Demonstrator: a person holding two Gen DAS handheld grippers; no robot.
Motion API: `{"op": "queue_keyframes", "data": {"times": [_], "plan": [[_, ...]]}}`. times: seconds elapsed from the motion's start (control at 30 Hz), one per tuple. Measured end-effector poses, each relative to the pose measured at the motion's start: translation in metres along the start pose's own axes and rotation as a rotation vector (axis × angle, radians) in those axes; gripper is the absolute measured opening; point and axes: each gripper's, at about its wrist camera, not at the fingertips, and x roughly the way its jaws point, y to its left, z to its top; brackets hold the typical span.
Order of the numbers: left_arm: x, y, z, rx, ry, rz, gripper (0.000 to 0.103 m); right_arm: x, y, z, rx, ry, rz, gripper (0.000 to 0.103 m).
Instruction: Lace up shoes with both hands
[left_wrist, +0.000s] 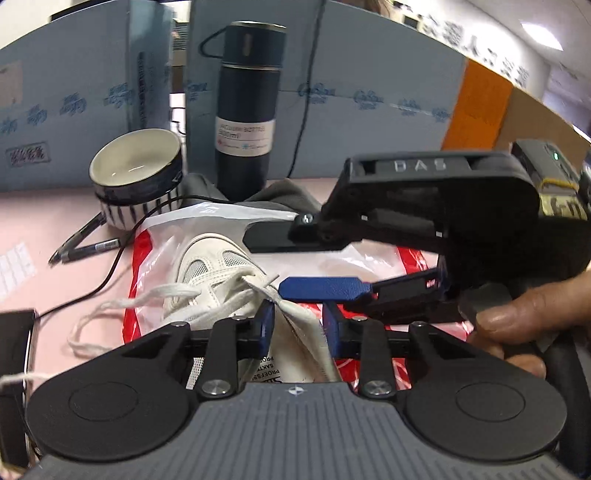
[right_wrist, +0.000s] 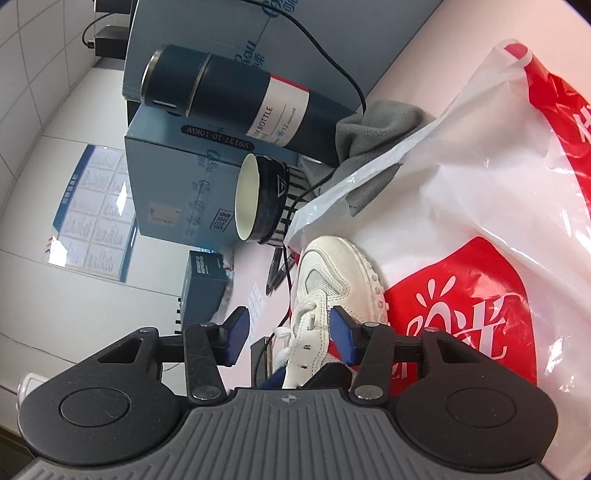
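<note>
Left wrist view: our left tongs (left_wrist: 298, 320) straddle a lace strand, spread.
We see the white sneaker (left_wrist: 214, 275) on the plastic bag (left_wrist: 369, 258), toe pointing away; our right tongs (left_wrist: 295, 266), spread too, reach in crosswise, near the lace (left_wrist: 291, 306).

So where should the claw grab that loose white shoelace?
Probably the free lace looping onto the table left of the shoe, not the stretch over the tongue. It lies clear of the shoe there, so the open left claw could come from above, fingers either side, and pinch it.
</note>
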Motion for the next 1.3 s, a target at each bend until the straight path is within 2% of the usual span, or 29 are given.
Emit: {"op": "queue_keyframes", "data": {"times": [0.17, 0.33, 0.6, 0.8, 0.93, 1.0, 1.07, 1.3], "plan": [[0.002, 0.001, -0.001, -0.031, -0.018, 0.025, 0.026, 0.003, 0.000, -0.002, -0.028, 0.000, -0.015, 0.036], [0.002, 0.005, -0.002, -0.042, -0.030, 0.010, 0.023, 0.001, -0.007, -0.004, -0.005, -0.019, -0.006, 0.003], [0.005, 0.006, -0.003, -0.029, -0.028, -0.001, 0.023, -0.004, -0.025, -0.007, 0.087, -0.047, 0.047, 0.003], [0.007, 0.008, -0.006, -0.038, -0.032, -0.008, 0.026, -0.010, -0.047, -0.016, 0.245, -0.071, 0.145, 0.003], [0.005, 0.013, -0.008, -0.077, -0.069, -0.018, 0.029, -0.013, -0.057, -0.019, 0.315, -0.092, 0.220, 0.003], [0.006, 0.013, -0.008, -0.064, -0.063, -0.013, 0.022, -0.014, -0.059, -0.020, 0.334, -0.100, 0.251, 0.003], [0.007, 0.012, -0.008, -0.059, -0.059, -0.014, 0.021, -0.016, -0.061, -0.021, 0.352, -0.107, 0.281, 0.003], [0.007, 0.015, -0.011, -0.074, -0.060, -0.021, 0.022, -0.020, -0.060, -0.024, 0.396, -0.142, 0.395, 0.003]]}}
